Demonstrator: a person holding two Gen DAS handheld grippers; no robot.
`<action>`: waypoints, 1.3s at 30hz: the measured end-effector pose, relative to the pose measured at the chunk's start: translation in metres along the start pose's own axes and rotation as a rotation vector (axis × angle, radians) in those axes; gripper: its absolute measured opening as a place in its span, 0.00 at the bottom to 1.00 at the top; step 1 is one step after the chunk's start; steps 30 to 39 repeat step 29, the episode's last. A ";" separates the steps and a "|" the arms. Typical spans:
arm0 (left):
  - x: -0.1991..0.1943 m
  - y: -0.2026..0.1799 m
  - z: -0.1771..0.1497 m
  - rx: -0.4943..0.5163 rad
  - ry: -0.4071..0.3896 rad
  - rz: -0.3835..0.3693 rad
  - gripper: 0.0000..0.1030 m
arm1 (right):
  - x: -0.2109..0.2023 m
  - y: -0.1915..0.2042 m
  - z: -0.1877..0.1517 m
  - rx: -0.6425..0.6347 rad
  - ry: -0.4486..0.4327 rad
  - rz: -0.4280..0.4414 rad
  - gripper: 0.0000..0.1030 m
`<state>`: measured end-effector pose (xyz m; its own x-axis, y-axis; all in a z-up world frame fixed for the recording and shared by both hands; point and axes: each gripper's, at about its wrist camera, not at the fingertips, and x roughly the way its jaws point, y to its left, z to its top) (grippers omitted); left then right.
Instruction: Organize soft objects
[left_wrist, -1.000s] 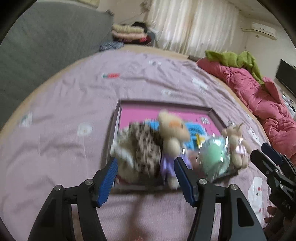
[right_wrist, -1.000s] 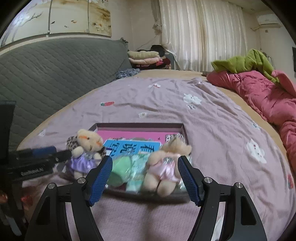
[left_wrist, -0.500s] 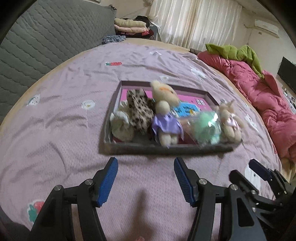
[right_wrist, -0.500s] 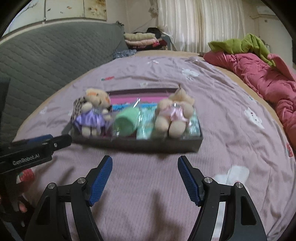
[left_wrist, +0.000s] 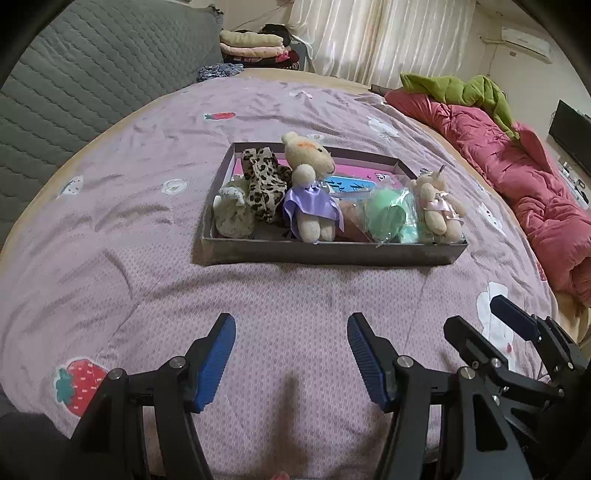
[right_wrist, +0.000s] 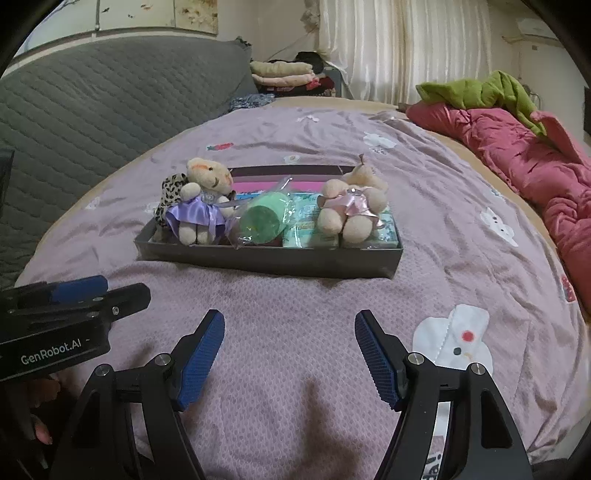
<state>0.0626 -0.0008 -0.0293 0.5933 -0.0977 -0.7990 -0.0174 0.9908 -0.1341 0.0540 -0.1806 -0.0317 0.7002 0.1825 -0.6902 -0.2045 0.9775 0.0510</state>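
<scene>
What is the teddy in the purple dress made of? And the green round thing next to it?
The teddy looks like fuzzy cream plush, judging by its matte, woolly surface; its purple dress shines like satin. The green round thing looks soft and spongy, though I can't be sure, and it sits inside clear crinkly plastic wrap that catches glints of light.

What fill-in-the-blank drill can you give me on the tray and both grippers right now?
1. The bear in the purple dress sits inside the ____ with the other soft toys.
2. The left gripper has its jaws ____ and holds nothing.
3. The right gripper hovers over the bedspread, on the near side of the tray, its jaws ____.
4. The bear at the tray's right end wears a ____ dress.

Missing words: tray; open; open; pink
</scene>
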 end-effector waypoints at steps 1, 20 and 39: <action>0.000 0.001 0.000 -0.001 0.001 0.001 0.61 | -0.001 0.000 -0.001 0.002 0.001 0.000 0.72; 0.001 0.005 -0.007 -0.013 0.029 0.020 0.61 | -0.009 0.006 -0.011 -0.037 0.006 0.004 0.72; 0.013 0.006 -0.011 -0.014 0.062 0.023 0.61 | -0.002 0.001 -0.012 -0.012 0.017 0.015 0.72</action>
